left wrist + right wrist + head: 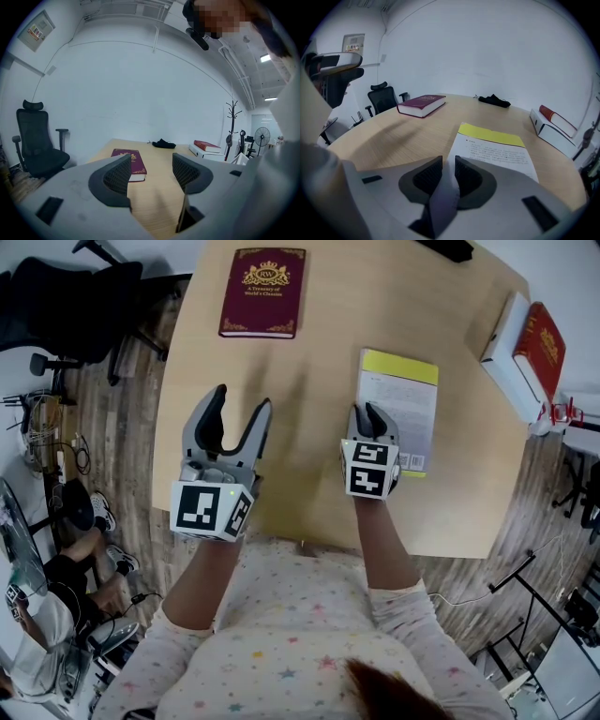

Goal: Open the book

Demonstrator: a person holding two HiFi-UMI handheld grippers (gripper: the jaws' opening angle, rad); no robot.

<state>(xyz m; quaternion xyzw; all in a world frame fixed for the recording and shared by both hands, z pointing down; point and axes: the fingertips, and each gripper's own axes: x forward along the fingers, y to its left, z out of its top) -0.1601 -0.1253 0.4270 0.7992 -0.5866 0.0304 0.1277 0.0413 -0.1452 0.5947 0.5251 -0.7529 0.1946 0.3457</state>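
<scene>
Two-handed at a pale wooden table (309, 502), with a gripper in each hand. Noted a black office chair (70, 306) on the floor off the table's far left corner. Held the left gripper (242, 399) above bare wood at the near left, jaws spread wide with nothing between them; saw only tabletop through the gap. Found a maroon hardback (262, 292) with gold lettering lying closed and flat at the far side, well apart from the left gripper and slightly to its right. Saw a small black object (493, 100) at the far edge, right of the hardback; could not tell what it was. Placed the right gripper (367, 412) at the near left corner of the book (403, 413), a paperback with a white printed cover and a yellow band across its far end, lying flat right of centre. Had those jaws drawn almost together, pinching a thin sheet at that corner, apparently the cover's edge, with the rest of the cover down flat. Made out, at the far right edge, a white box file (504, 357) with a red book (541, 345) resting on top, well clear of the paperback.
</scene>
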